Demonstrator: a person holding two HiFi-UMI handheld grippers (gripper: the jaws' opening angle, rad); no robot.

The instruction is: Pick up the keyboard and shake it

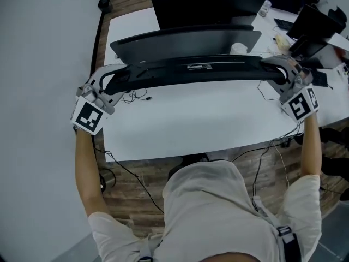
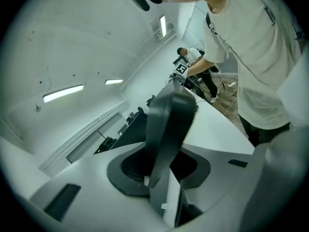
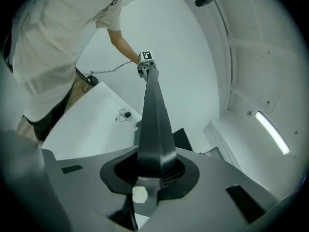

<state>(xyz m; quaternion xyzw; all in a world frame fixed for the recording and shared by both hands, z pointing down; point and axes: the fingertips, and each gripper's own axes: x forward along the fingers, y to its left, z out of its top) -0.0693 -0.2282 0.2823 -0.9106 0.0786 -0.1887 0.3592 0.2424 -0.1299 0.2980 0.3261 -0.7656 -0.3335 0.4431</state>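
White worktop [image 1: 218,124] fills the centre of the head view, with wood-pattern floor [image 1: 147,184] at 6 o'clock and a plain grey wall toward 9 o'clock. Two dark monitors [image 1: 185,41] stand at 12 o'clock on the worktop, one behind the other. A small coiled cable [image 1: 139,96] lies on the worktop toward 9 o'clock.

The keyboard [image 1: 202,70] is raised clear of the worktop, just in front of the nearer monitor. It runs lengthwise from 9 o'clock to 3 o'clock. Its dark underside, bearing a small label [image 1: 199,66], faces the head camera.

The left tongs [image 1: 117,83] are closed on the 9 o'clock end of the keyboard. In the left gripper view, the keyboard edge sits between the two jaws with the pads pressed against it. The marker cube [image 1: 88,115] of these tongs points toward 7 o'clock.

The right tongs [image 1: 278,70] are closed on the 3 o'clock end. In the right gripper view, the keyboard runs edge-on from between the jaws toward 12 o'clock, ending at the other tongs. The right marker cube [image 1: 300,105] points toward 5 o'clock.

Both jaw pairs stand only partly apart, held so by the keyboard's thickness.
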